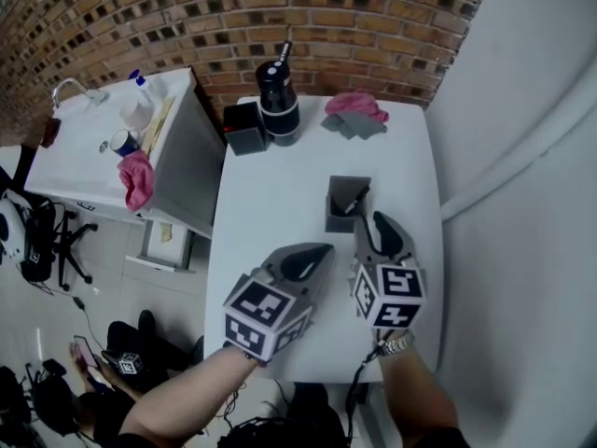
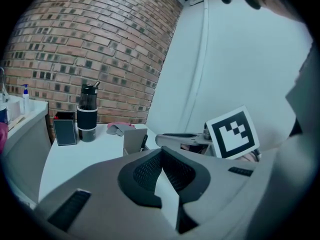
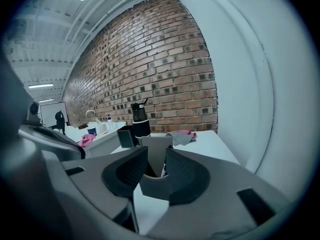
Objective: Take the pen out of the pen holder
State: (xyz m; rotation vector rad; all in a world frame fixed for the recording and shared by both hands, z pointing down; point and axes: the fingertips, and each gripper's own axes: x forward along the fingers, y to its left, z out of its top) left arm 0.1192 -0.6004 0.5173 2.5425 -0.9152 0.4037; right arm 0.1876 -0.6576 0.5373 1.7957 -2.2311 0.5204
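A grey square pen holder stands on the white table, with a black pen leaning inside it. My right gripper sits just in front of the holder and slightly to its right, jaws open and nothing between the pads. In the right gripper view the holder shows through the gap of my right gripper. My left gripper is lower and to the left, short of the holder. Seen from its own camera, the left gripper has its jaw tips together and empty, and the holder stands ahead.
A black bottle, a black box and pink and grey cloths stand along the table's far edge by the brick wall. A white counter with small bottles stands to the left. A white wall runs along the right.
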